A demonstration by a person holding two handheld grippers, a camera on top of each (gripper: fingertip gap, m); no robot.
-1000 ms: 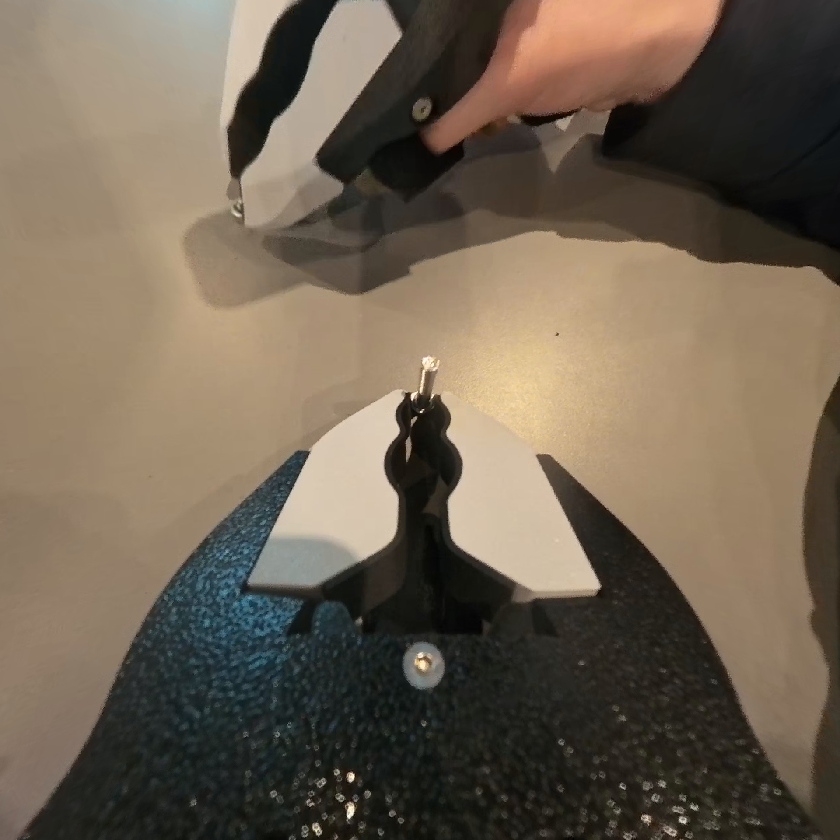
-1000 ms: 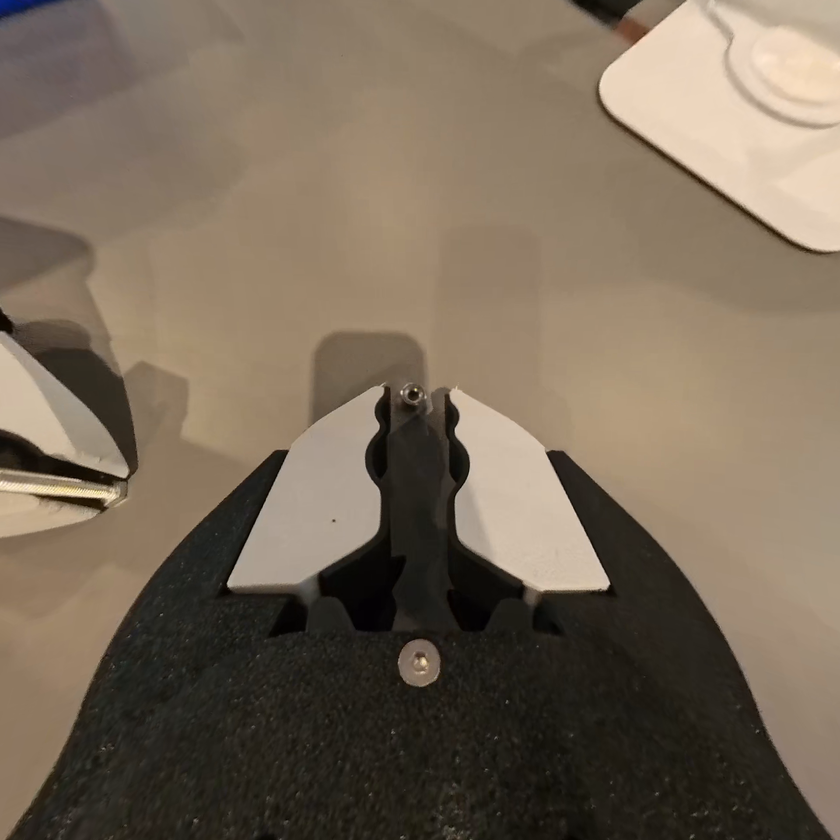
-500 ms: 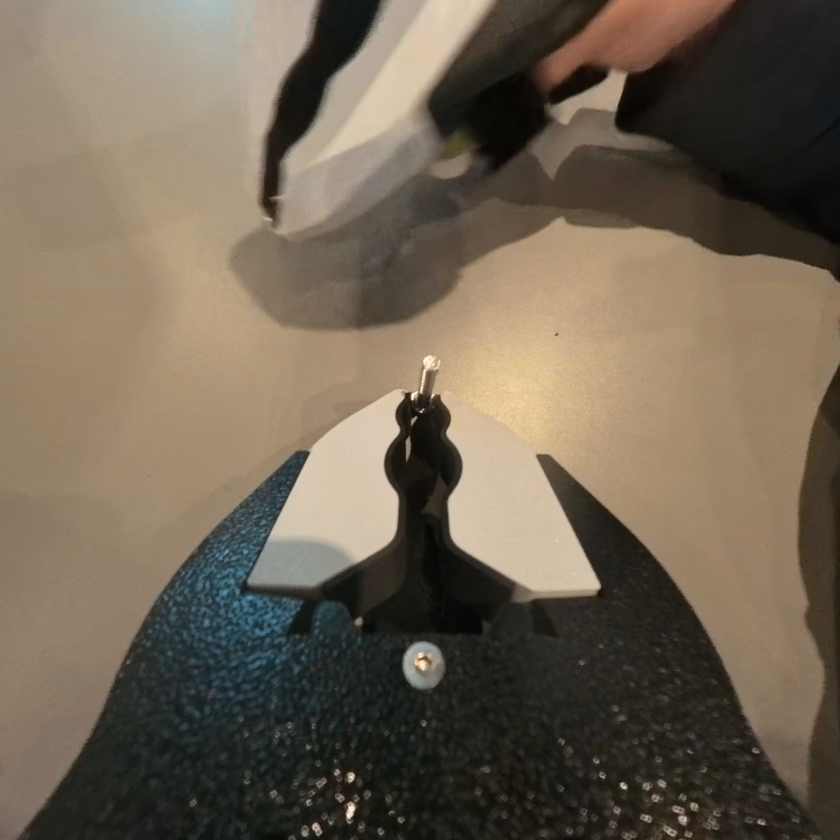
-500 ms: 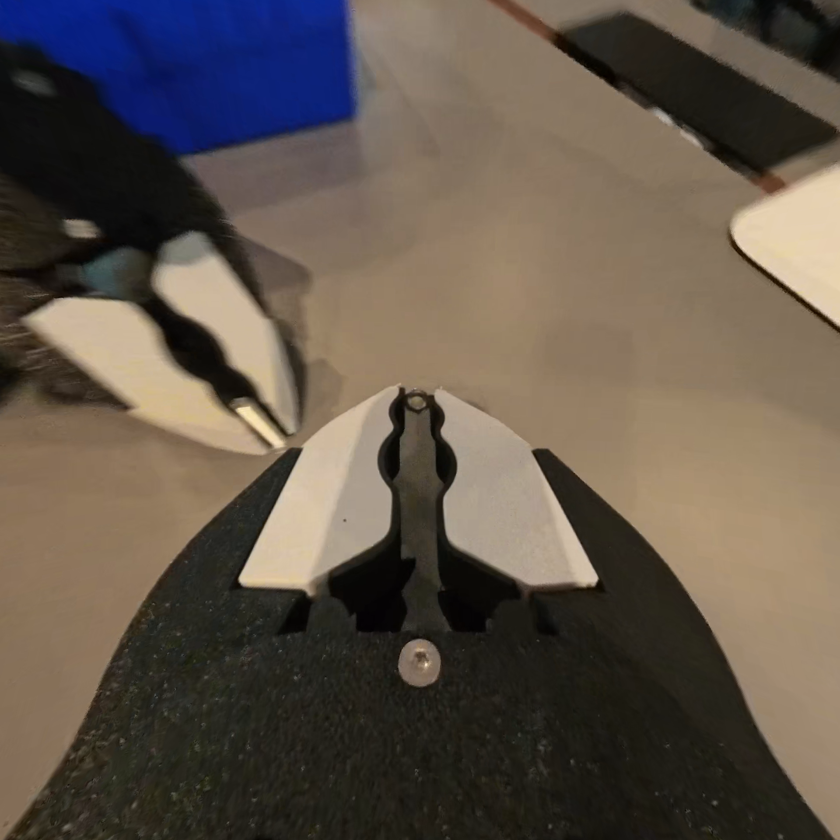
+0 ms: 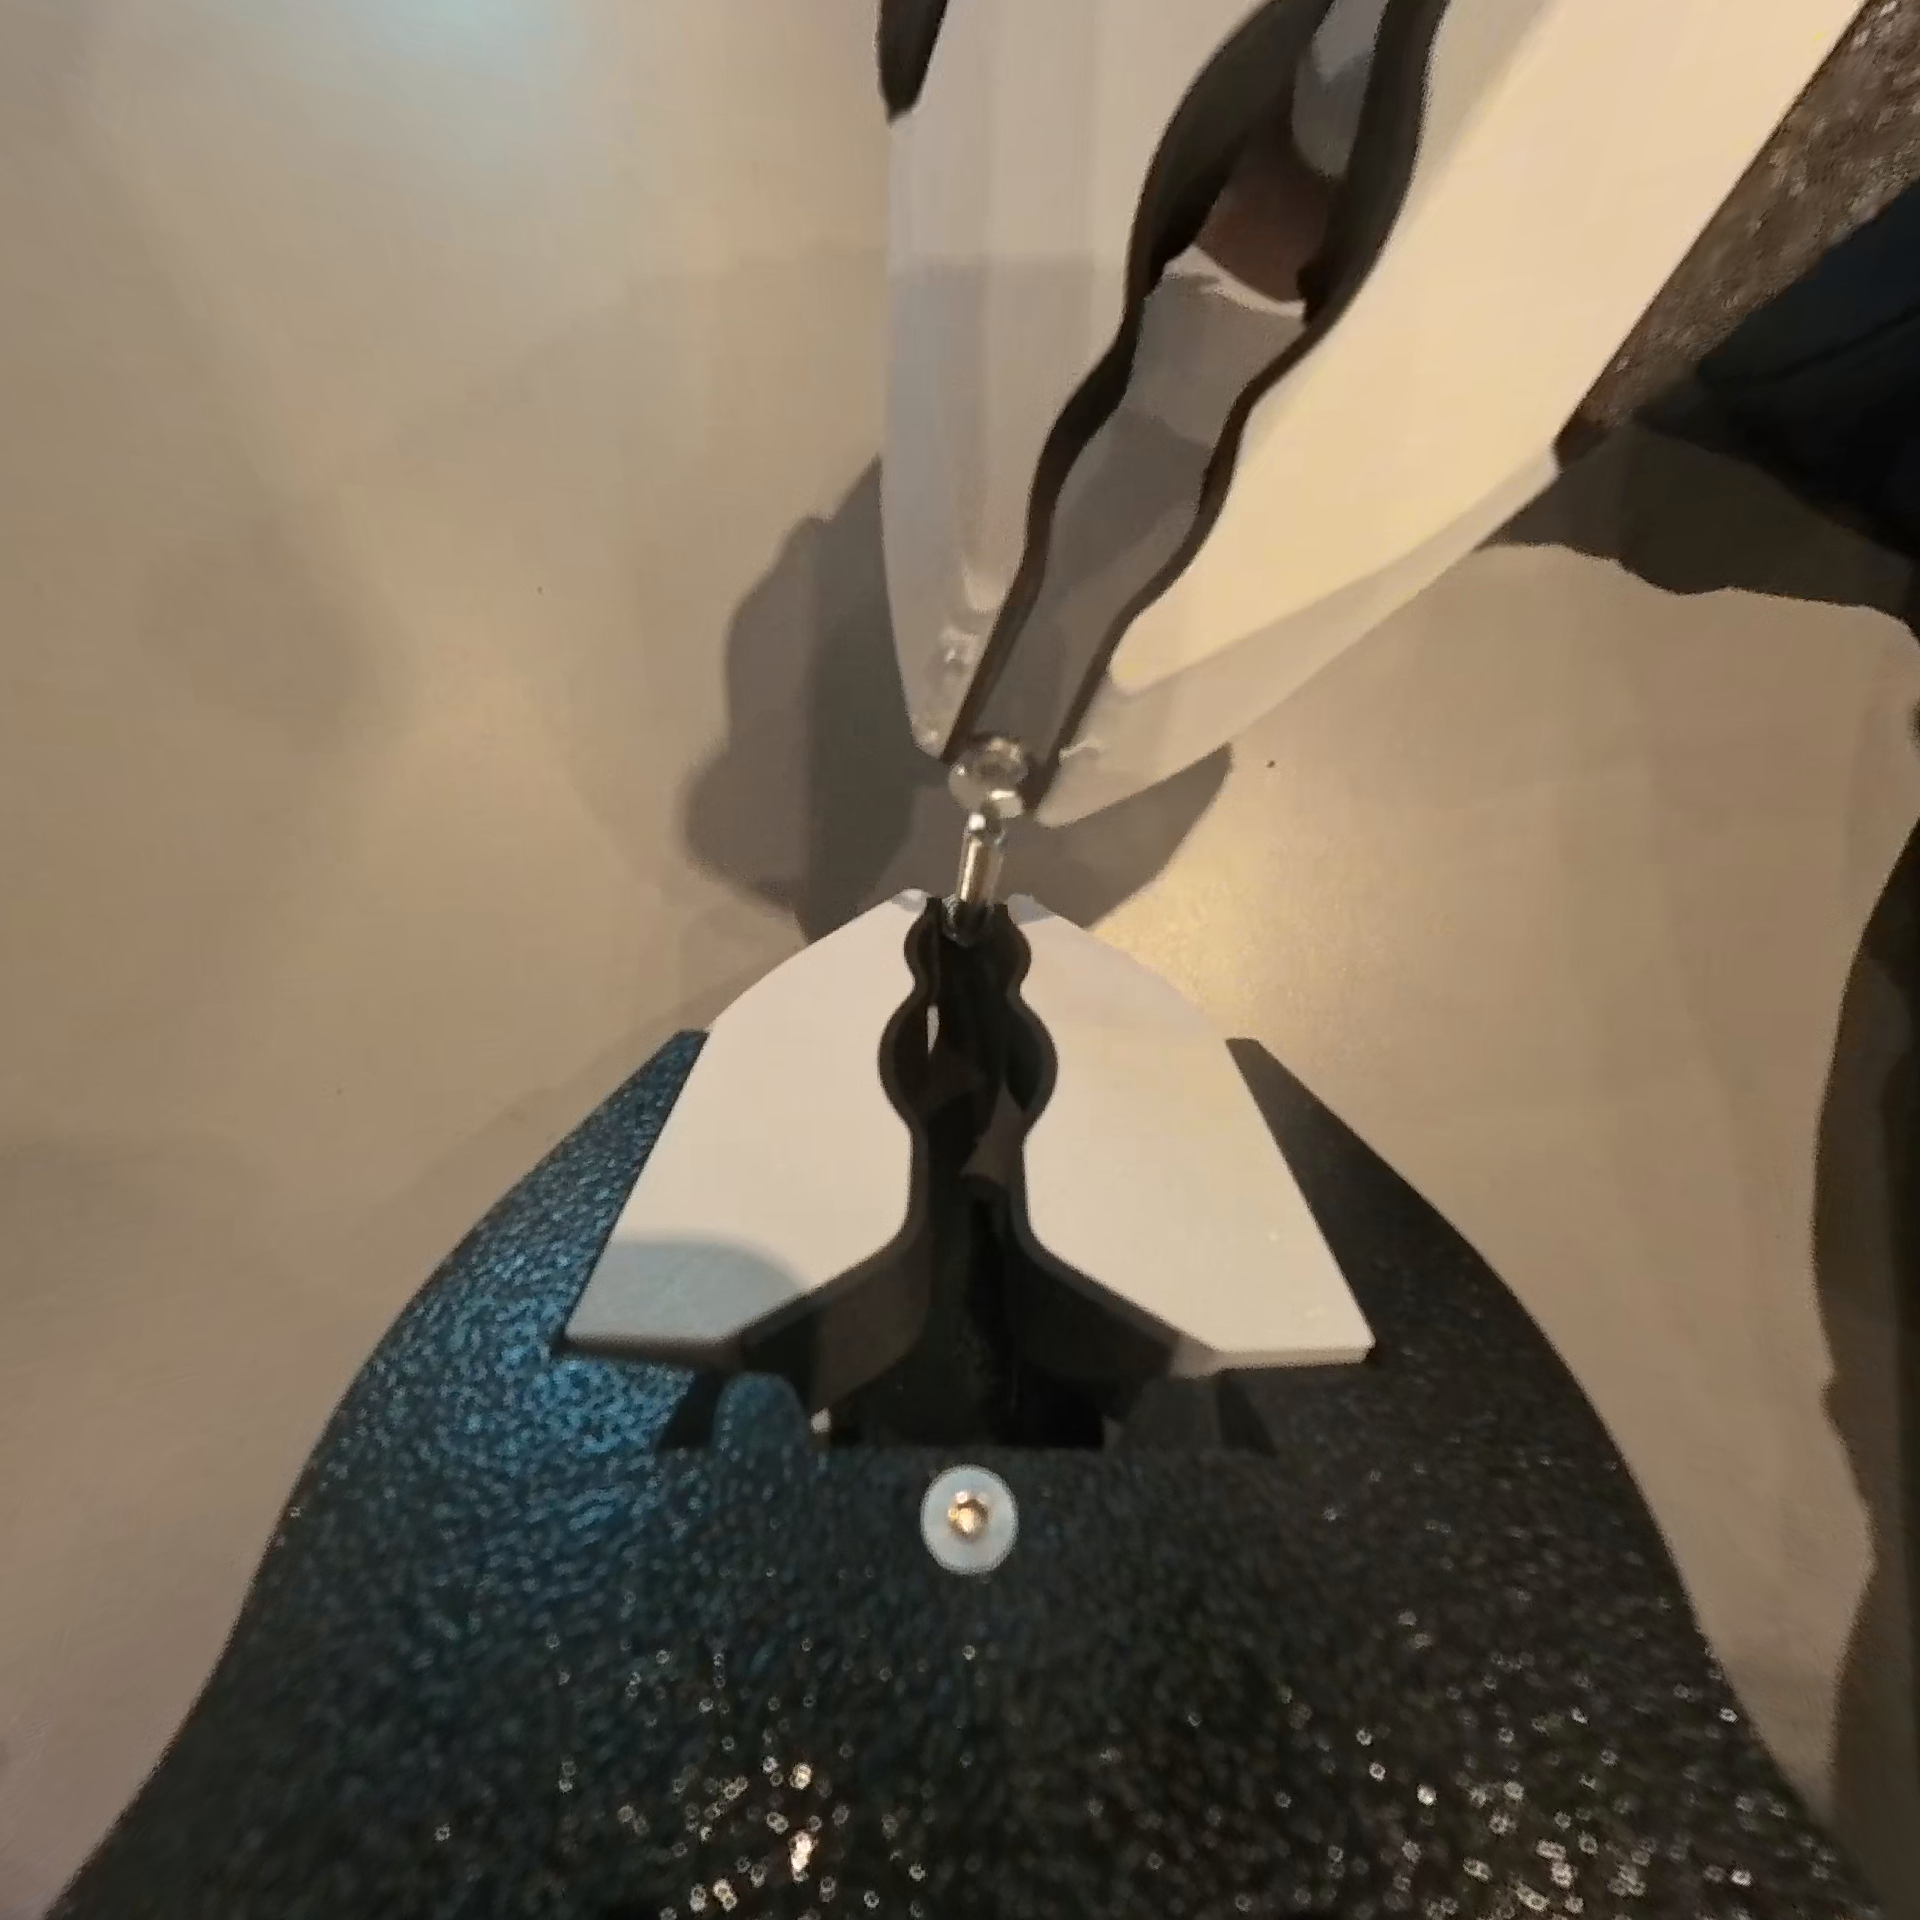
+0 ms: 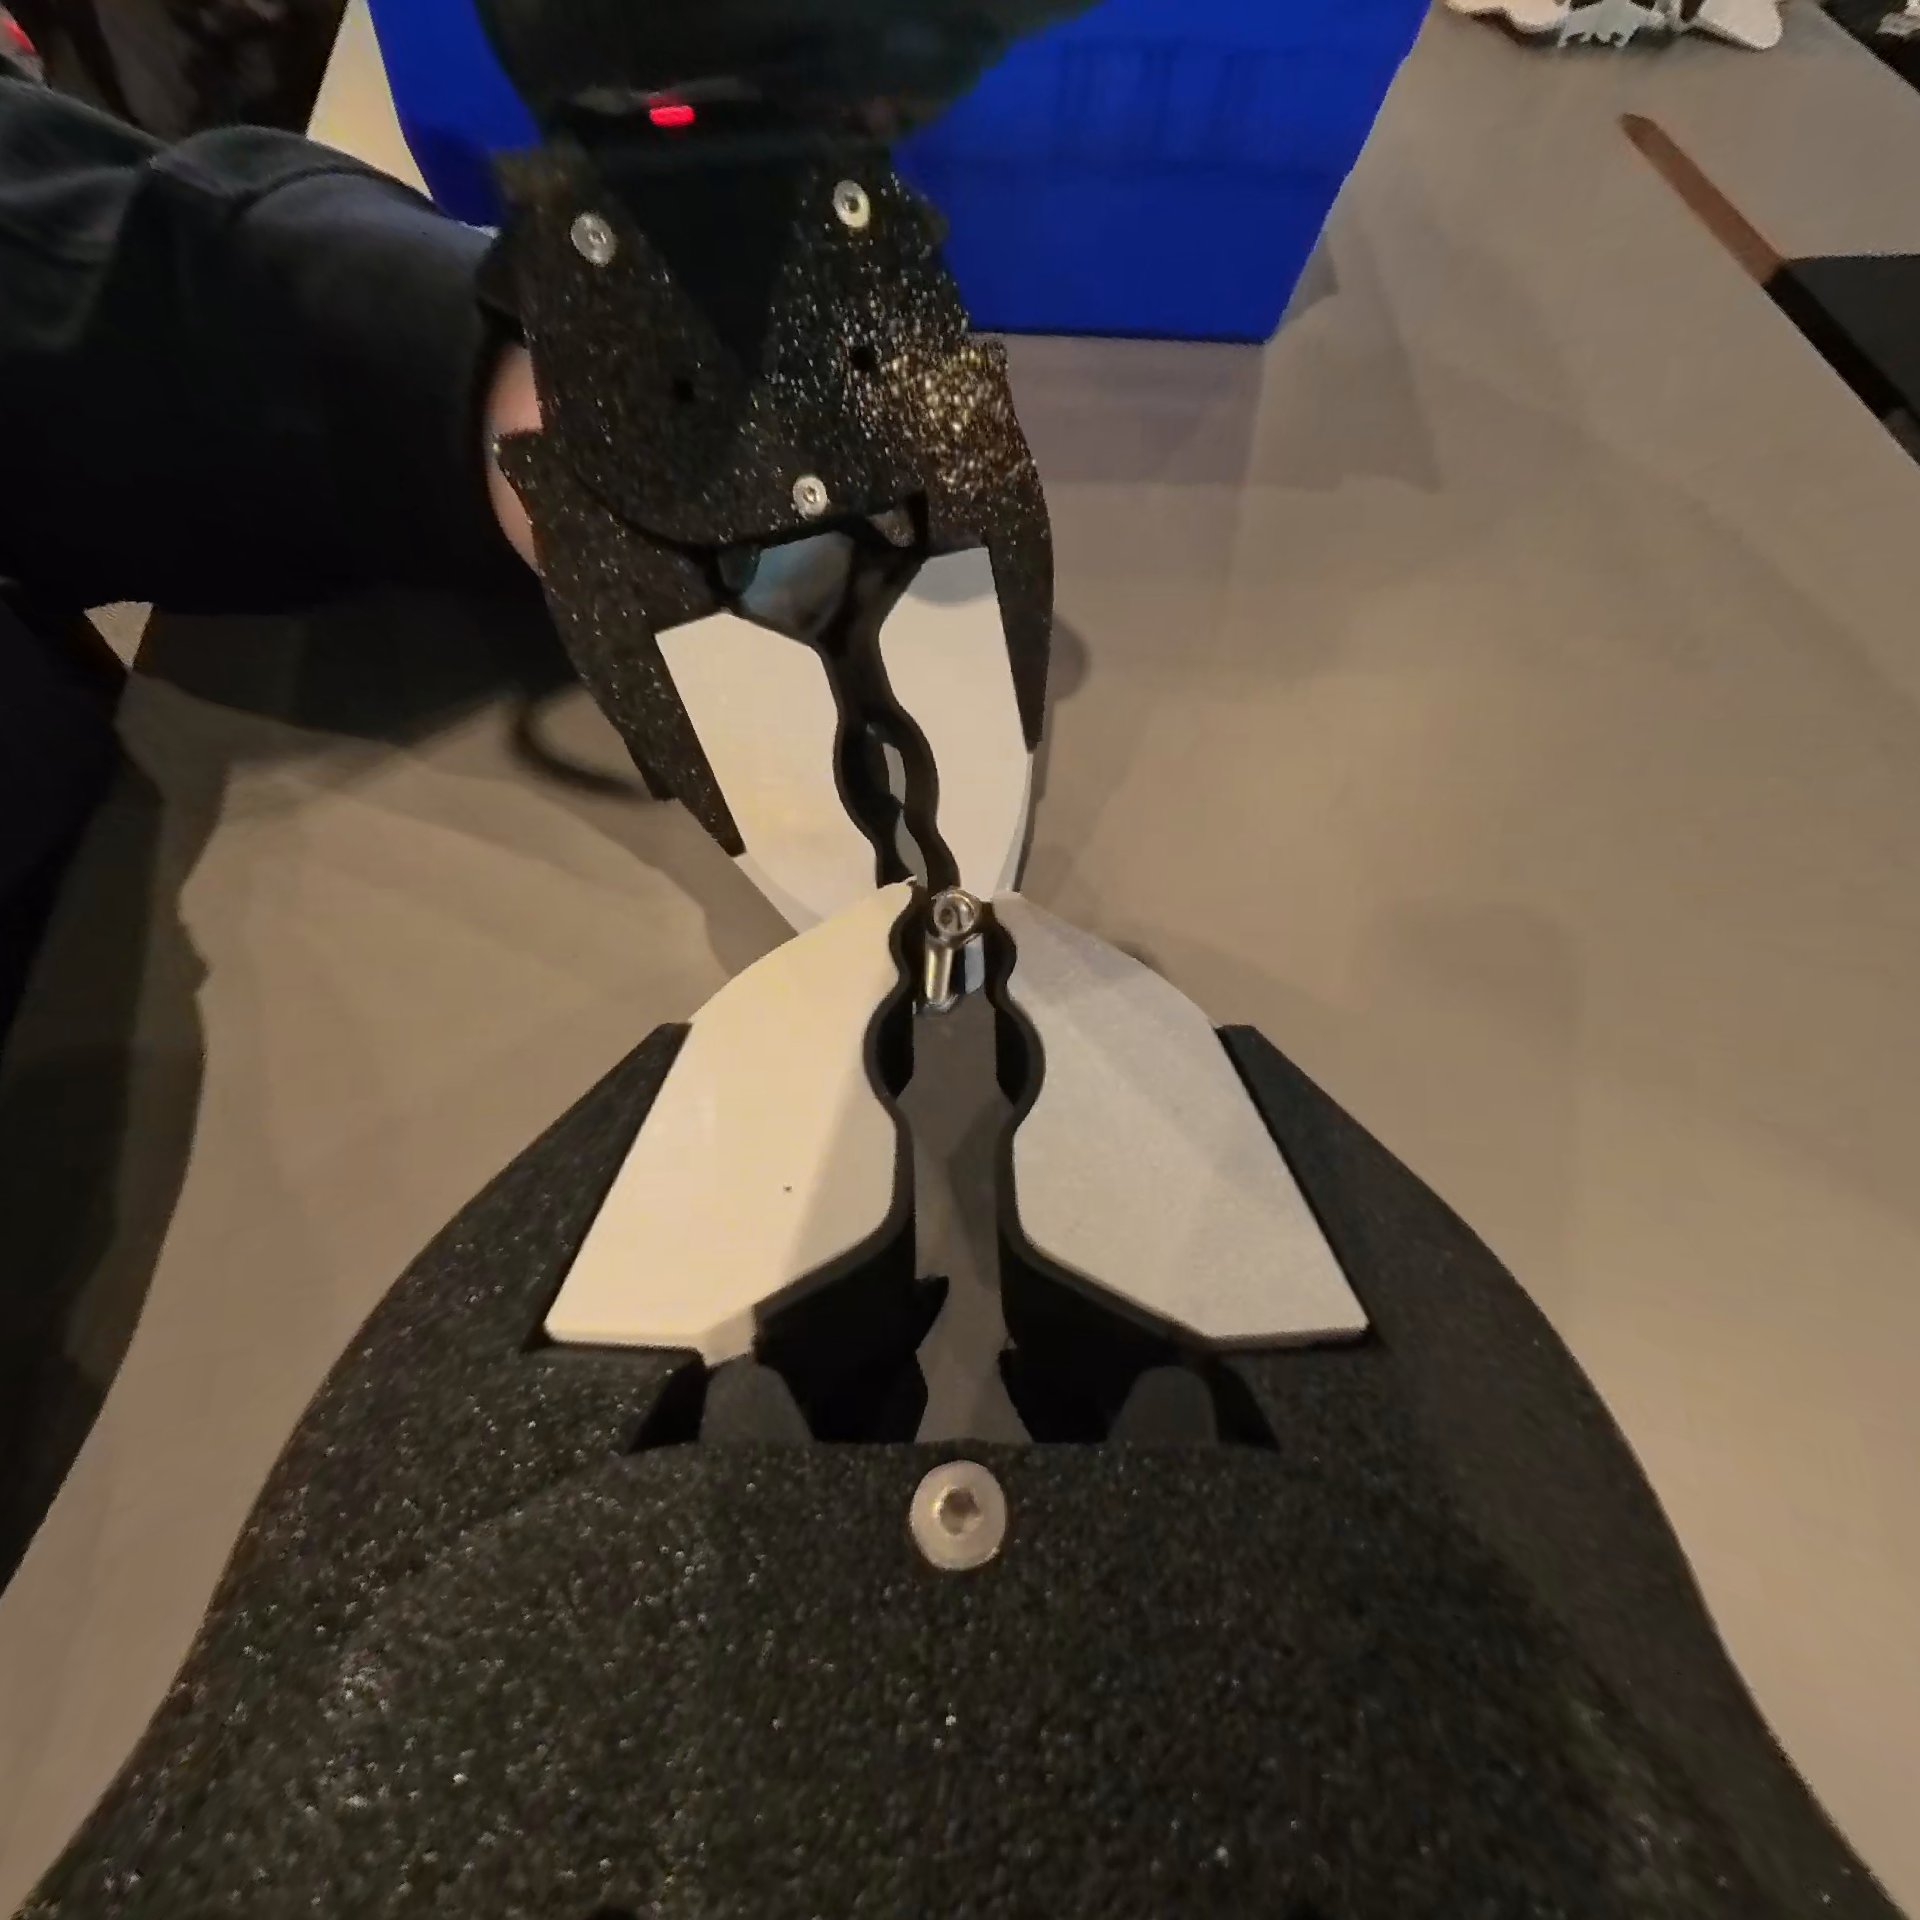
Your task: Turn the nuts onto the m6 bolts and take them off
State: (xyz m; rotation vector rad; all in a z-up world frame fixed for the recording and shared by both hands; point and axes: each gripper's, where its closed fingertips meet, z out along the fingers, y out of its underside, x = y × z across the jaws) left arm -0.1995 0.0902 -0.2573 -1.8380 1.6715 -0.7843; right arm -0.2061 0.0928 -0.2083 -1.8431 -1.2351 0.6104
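— Bolt (image 5: 980, 860) sits pinched in the left gripper (image 5: 971, 914), shank poking out over the table (image 5: 364, 520). Nut (image 5: 989, 774)?
— Clamped at the right gripper (image 6: 951, 914) tips, touching the bolt end. I'd say threading's barely starting; all the turning on and off remains.

Workshop: bare beige table (image 6: 1558, 727), blue bin (image 6: 1122, 177)
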